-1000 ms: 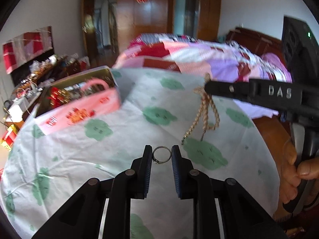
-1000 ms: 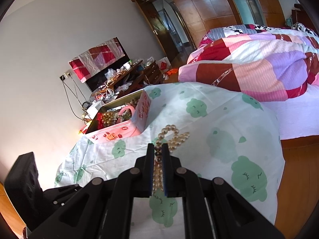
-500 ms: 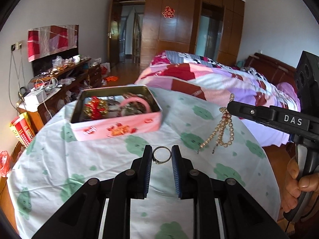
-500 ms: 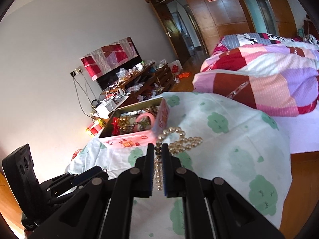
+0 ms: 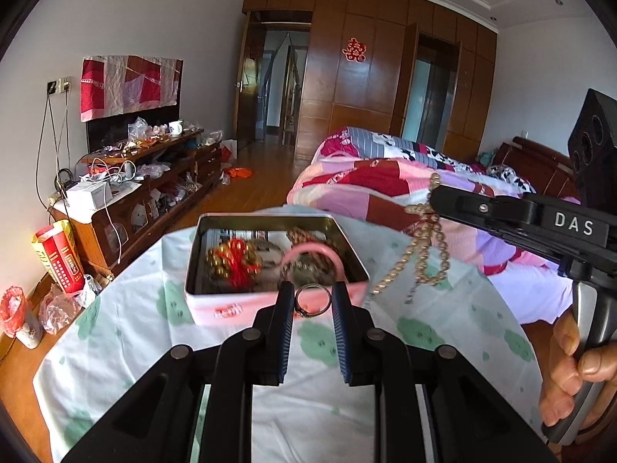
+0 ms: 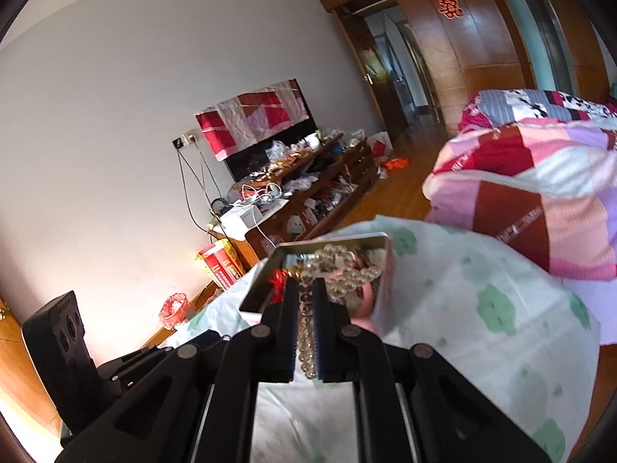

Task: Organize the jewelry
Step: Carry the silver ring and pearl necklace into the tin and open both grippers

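Observation:
My left gripper [image 5: 312, 299] is shut on a small metal ring [image 5: 313, 301], held upright between its pads just in front of the pink tin box [image 5: 216, 308]. The tin stands open on the table and holds a pink bangle [image 5: 312, 250], gold beads with red thread [image 5: 233, 262] and other pieces. My right gripper [image 6: 305, 301] is shut on a pearl necklace [image 6: 339, 274], whose strands bunch above the tin [image 6: 385, 285]. In the left wrist view the same necklace [image 5: 420, 254] dangles from the right gripper [image 5: 435, 198], to the right of the tin.
The table wears a white cloth with green prints [image 5: 115, 339]. A patchwork quilt on a bed [image 5: 378, 185] lies behind it. A cluttered low wooden cabinet [image 5: 154, 185] runs along the left wall. A person's hand [image 5: 578, 370] grips the right tool's handle.
Both grippers rose and moved toward the tin, keeping the ring and the necklace. The tin now sits directly ahead of the left gripper, and the necklace hangs over it in the right wrist view.

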`<state>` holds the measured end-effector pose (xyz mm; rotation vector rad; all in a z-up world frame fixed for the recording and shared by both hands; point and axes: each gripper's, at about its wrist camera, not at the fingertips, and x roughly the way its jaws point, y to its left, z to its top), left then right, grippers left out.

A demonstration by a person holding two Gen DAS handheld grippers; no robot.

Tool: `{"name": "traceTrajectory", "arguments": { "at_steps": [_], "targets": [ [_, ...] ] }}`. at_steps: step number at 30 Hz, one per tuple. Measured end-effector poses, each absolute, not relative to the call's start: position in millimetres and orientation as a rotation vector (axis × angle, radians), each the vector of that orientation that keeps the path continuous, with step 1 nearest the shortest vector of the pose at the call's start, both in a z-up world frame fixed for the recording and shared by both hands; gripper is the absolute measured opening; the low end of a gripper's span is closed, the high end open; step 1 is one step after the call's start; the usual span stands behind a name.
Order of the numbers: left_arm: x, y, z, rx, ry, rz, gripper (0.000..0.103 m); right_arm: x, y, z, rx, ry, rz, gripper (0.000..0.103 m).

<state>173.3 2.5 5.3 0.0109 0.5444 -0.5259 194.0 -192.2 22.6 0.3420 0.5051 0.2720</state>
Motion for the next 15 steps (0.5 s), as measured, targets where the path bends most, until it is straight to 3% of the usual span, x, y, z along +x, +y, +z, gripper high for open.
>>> {"name": "traceTrajectory", "arguments": {
  "at_steps": [15],
  "targets": [
    [269, -12, -23, -0.038, 0.601, -0.461, 0.02, 297, -170, 3, 0.33, 0.547, 0.296, 0.01]
  ]
}}
